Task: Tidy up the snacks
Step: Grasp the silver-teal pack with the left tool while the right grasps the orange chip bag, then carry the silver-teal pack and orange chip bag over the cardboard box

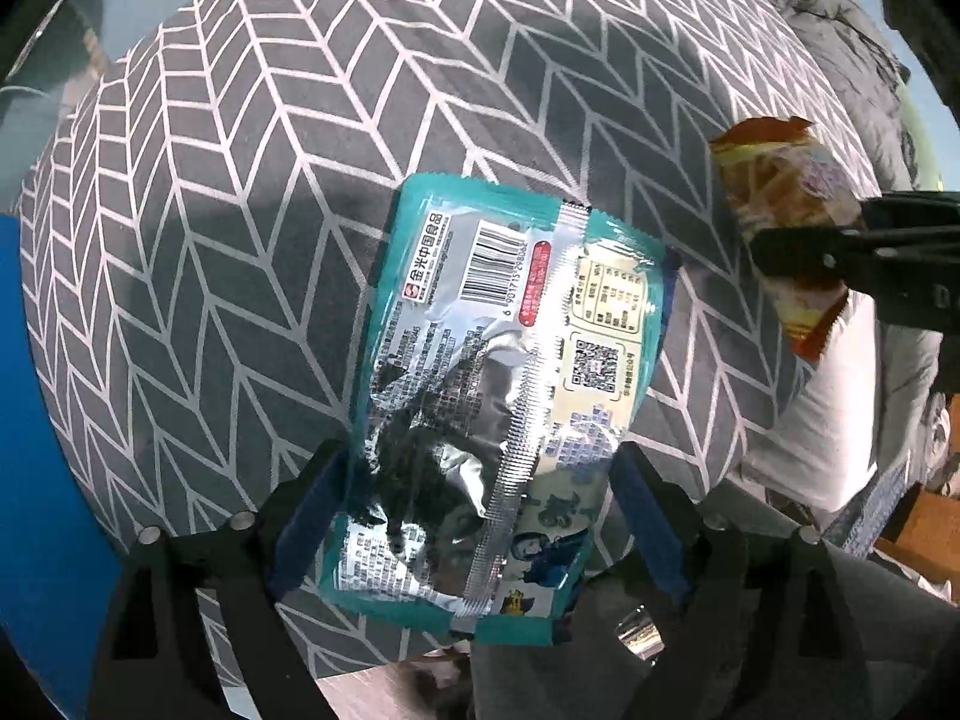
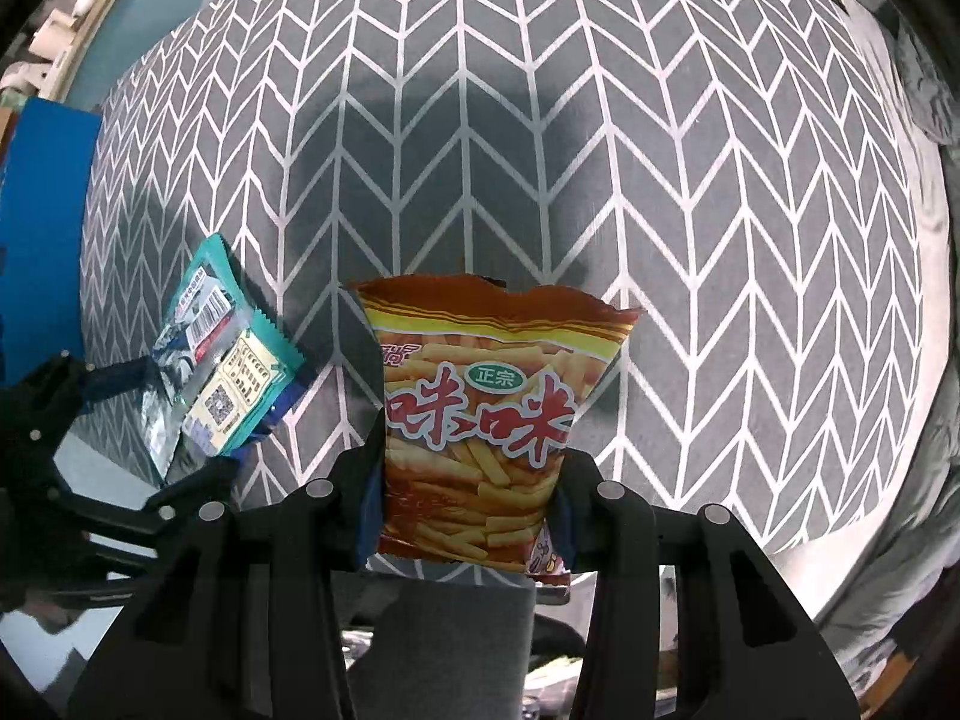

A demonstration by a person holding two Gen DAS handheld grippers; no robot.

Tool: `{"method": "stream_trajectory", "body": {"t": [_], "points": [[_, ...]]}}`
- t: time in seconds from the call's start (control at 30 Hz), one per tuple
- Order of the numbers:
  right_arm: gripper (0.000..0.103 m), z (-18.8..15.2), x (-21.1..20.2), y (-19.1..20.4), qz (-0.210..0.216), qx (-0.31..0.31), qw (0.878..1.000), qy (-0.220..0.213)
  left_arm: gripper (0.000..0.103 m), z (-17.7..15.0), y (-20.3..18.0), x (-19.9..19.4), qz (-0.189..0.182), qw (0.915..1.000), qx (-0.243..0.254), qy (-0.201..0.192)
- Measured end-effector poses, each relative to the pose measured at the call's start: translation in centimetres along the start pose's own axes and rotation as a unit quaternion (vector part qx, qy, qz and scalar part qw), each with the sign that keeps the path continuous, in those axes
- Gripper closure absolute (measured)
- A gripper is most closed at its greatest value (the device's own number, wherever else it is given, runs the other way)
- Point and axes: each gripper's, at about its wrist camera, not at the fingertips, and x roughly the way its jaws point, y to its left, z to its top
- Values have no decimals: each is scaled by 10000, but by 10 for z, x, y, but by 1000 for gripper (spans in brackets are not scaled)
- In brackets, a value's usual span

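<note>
- The left claw sits nearest its camera, its two blue-padded fingers pinching the lower half of a teal packet. The packet stands up out of the fingers with its printed back, barcode and centre seam facing the lens.
- The right claw likewise pinches an orange chip bag low on its sides. The bag squeezes narrow between the fingers and flares wider above them, its top edge torn and ragged.
- Beyond both claws lies a grey cloth with a white zigzag pattern. Both packets seem to hang above it rather than rest on it, judging by the shadows ahead of the fingers.
- A blue panel stands far to the left of both claws. Whether it is the place meant for the snacks cannot be told.
- Seen from the left claw, the chip bag hangs off to the right and a little ahead, apart from the teal packet.
- To do this step well, I judge that both packets should be carried with a steady squeeze, and the torn chip bag kept top up so nothing spills.
- Set each down flat before spreading the fingers, keeping the two claws apart.
</note>
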Motion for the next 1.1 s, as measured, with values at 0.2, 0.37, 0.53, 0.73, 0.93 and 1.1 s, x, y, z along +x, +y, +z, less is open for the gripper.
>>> {"method": "stream_trajectory", "body": {"t": [0.2, 0.37, 0.53, 0.73, 0.93, 1.1], "points": [[60, 2, 2, 11, -17, -84, 10000, -7, 9, -3, -21, 15, 344, 9994, -28, -53], [60, 22, 6, 31, -65, -266, 9996, -38, 23, -3, -35, 15, 520, 9980, -262, -230], [60, 25, 6, 42, -39, -481, 9988, -44, 36, -6, -35, 14, 453, 9966, -619, -292], [60, 30, -2, 59, -65, -799, 9968, -40, 37, -14, -27, 11, 391, 9930, -1062, -328], [60, 35, -17, 72, -134, -1175, 9929, -119, 37, -18, -23, -9, 316, 9867, -1522, -477], [60, 40, -28, 79, -160, -1456, 9890, -184, 37, -25, -15, -34, 262, 9772, -1985, -708]]}}
